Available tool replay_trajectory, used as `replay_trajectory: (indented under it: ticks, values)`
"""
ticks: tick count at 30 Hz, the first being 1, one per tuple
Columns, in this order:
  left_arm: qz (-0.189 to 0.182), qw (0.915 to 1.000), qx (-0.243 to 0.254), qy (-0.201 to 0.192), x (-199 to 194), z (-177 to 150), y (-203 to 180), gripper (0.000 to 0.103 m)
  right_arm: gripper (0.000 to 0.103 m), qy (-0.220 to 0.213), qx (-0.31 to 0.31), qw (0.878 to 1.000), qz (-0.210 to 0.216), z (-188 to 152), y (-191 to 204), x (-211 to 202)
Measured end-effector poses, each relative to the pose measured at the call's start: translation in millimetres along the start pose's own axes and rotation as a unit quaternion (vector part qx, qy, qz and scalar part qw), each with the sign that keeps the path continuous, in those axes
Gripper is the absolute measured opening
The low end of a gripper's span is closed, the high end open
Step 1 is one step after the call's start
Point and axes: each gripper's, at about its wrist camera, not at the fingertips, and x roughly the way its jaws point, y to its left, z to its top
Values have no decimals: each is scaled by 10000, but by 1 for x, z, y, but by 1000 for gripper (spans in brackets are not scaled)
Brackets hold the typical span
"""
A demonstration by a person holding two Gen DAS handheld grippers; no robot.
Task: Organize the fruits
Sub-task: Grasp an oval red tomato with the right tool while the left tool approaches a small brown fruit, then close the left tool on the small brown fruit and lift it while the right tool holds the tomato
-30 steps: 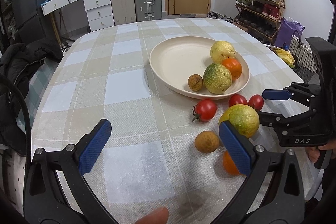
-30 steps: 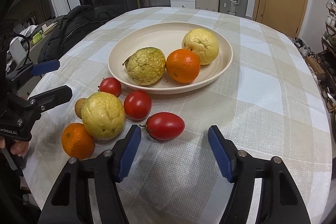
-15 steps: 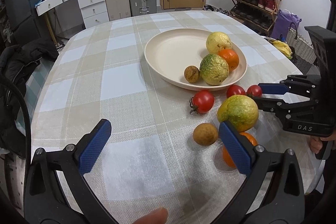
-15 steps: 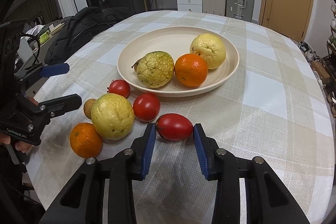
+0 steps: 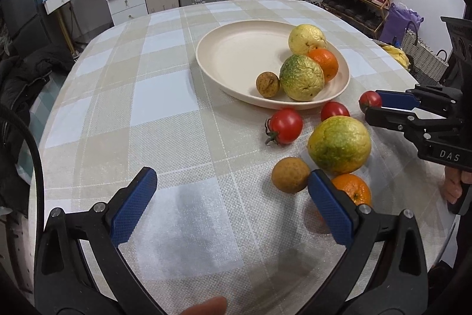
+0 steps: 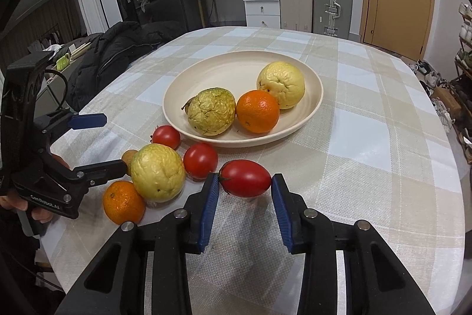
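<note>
1. While clamped on the oblong tomato (image 6: 245,178) at lower centre, right gripper (image 6: 244,197) just narrowed, pads touching both ends.
2. Left gripper (image 5: 233,202) spread wide at bottom of frame, holding nothing.
3. Beside the tomato: round tomato (image 6: 200,161), guava (image 6: 157,173), orange (image 6: 124,201).
4. Upper centre: plate (image 6: 177,96).

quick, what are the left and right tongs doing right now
Left tongs: open, nothing between the pads, hovering over the tablecloth.
Right tongs: shut on the oval tomato, one pad on each end.
</note>
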Motion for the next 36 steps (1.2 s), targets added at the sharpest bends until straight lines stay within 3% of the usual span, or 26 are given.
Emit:
replay_trajectory:
  ticks: [2, 11, 13, 17, 29, 36]
  values:
    - [-75, 10000, 1, 24, 3, -1, -1, 99, 38, 4, -3, 10000, 0, 0, 0, 0]
    - [-632, 9980, -7, 7, 2, -2, -5, 67, 38, -4, 4, 10000, -3, 0, 0, -1]
    - [-890, 9960, -47, 66, 1, -3, -5, 47, 38, -14, 4, 10000, -8, 0, 0, -1]
    - [-1284, 9915, -85, 163, 1, -4, -7, 25, 38, -22, 9, 10000, 0, -1, 1, -2]
    - [-1010, 9943, -336, -50, -3, -2, 5, 25, 38, -50, -31, 10000, -31, 0, 2, -2]
    - [-696, 9945, -571, -539, -19, 4, 17, 25, 38, -238, 71, 9997, 2, 0, -4, -8]
